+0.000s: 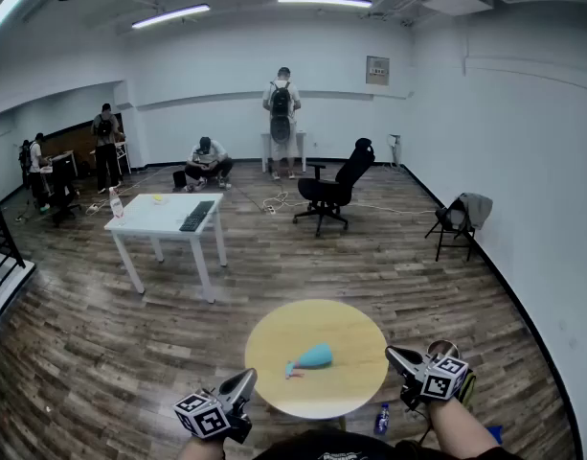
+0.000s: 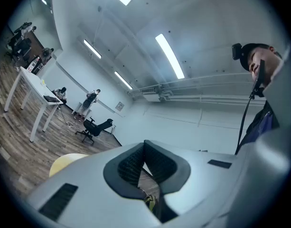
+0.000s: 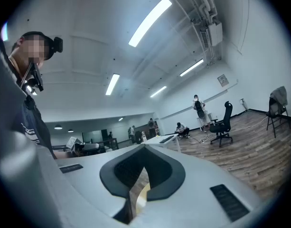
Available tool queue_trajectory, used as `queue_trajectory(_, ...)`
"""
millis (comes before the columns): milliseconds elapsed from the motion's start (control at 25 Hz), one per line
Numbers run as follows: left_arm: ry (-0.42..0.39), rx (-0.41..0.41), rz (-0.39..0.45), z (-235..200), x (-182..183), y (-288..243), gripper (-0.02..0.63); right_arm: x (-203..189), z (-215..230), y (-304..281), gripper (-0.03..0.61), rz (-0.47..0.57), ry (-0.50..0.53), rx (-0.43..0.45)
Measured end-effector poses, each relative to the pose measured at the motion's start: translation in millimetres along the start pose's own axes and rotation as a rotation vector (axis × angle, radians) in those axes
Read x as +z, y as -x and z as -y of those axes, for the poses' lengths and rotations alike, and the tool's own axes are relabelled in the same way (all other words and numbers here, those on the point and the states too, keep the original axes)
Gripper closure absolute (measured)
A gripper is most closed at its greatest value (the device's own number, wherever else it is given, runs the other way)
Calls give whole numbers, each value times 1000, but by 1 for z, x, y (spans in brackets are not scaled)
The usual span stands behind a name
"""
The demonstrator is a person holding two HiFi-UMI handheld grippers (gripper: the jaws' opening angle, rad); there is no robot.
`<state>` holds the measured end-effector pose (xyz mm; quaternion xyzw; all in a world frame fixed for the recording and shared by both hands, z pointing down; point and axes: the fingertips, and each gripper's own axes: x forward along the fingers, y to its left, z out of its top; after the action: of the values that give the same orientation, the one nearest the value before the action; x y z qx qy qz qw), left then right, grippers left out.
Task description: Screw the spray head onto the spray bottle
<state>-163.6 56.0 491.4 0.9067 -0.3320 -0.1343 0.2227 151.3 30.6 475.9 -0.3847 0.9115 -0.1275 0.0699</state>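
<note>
A teal spray bottle lies on its side on the round yellow table. A small pinkish spray head is at the bottle's left end; whether the two are joined is too small to tell. My left gripper hovers at the table's near left edge, shut and empty. My right gripper is held at the near right edge, also shut with nothing in it. Both point up and away from the bottle. In the left gripper view the left gripper has its pads together, as does the right gripper in the right gripper view.
A small bottle stands on the wooden floor under the table's right edge. Farther off are a white table, a black office chair and a folding chair with a jacket. Several people are by the back wall.
</note>
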Motion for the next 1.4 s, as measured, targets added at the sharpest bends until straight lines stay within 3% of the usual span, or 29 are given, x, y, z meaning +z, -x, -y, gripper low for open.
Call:
queue_trajectory(1000,69,16,-60,-2,-21,-20,600,-24,16,12,569,-74,-4,-20)
queue_trajectory(1400,109,47,-87,42,-77,-95,600,-25,77,61,569,-117,-5,40)
